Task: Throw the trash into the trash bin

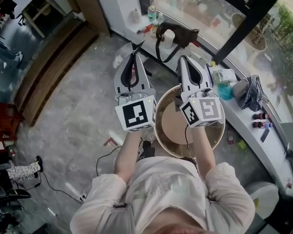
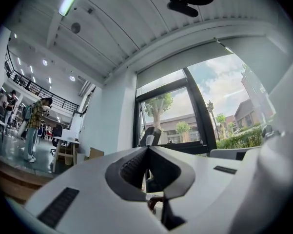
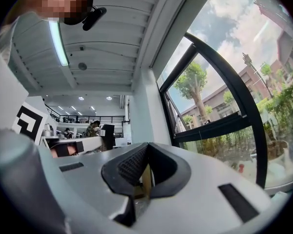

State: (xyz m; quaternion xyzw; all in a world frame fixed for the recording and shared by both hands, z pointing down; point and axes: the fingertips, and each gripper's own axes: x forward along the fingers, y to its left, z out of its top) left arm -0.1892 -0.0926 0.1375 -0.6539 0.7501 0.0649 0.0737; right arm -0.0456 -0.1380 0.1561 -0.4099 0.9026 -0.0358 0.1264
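The trash bin [image 1: 171, 126] is a round tan tub on the floor right in front of the person, partly under the right gripper's marker cube. In the head view, my left gripper [image 1: 134, 53] and right gripper [image 1: 182, 59] are held side by side at chest height, pointing at the window counter. Both are shut, with their tips meeting. In the left gripper view, the left gripper [image 2: 147, 149] has nothing between its jaws. In the right gripper view, the right gripper [image 3: 147, 145] shows a tan sliver in the gap behind its tips; I cannot tell what that sliver is. No trash shows in either gripper.
A white counter [image 1: 244, 116] runs along the window. On it are a dark bag [image 1: 181, 33], a white cup [image 1: 168, 37], bottles [image 1: 152, 12], a teal item [image 1: 224, 91] and a plaid cloth [image 1: 252, 92]. A cable [image 1: 105, 157] trails over the grey floor at left.
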